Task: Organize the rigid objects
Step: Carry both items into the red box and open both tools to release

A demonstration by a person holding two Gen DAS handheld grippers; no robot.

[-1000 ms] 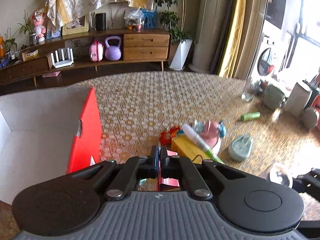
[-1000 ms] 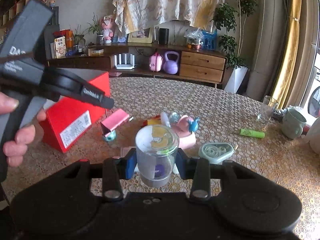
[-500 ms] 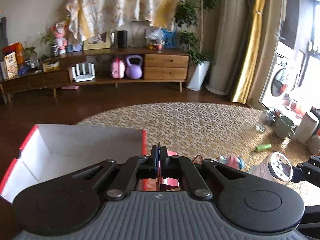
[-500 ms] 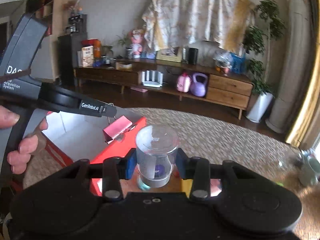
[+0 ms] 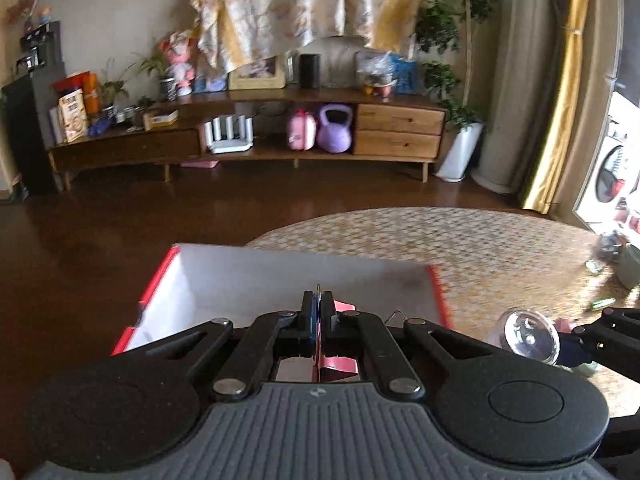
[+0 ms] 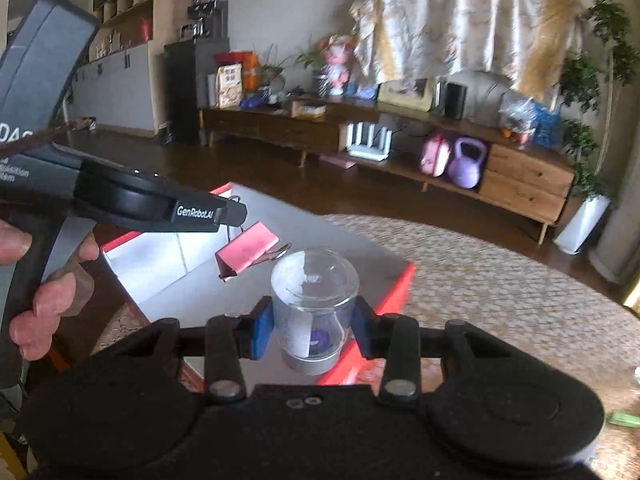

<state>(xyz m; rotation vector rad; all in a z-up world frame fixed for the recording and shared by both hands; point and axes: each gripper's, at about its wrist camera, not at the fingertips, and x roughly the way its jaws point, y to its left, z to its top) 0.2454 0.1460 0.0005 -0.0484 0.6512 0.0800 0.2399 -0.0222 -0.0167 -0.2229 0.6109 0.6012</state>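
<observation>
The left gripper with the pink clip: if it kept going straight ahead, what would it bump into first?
Probably the box: the left gripper, shut on the clip, points at its white inside. Depth is hard to judge.

left tool (image 5: pixel 319 312): pads pressed together, raised | right tool (image 6: pixel 314 326): pads gripping, raised, level

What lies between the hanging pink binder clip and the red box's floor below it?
Nothing: in the right wrist view the binder clip, held by the left gripper, hangs over the bare white inside of the red box.
</observation>
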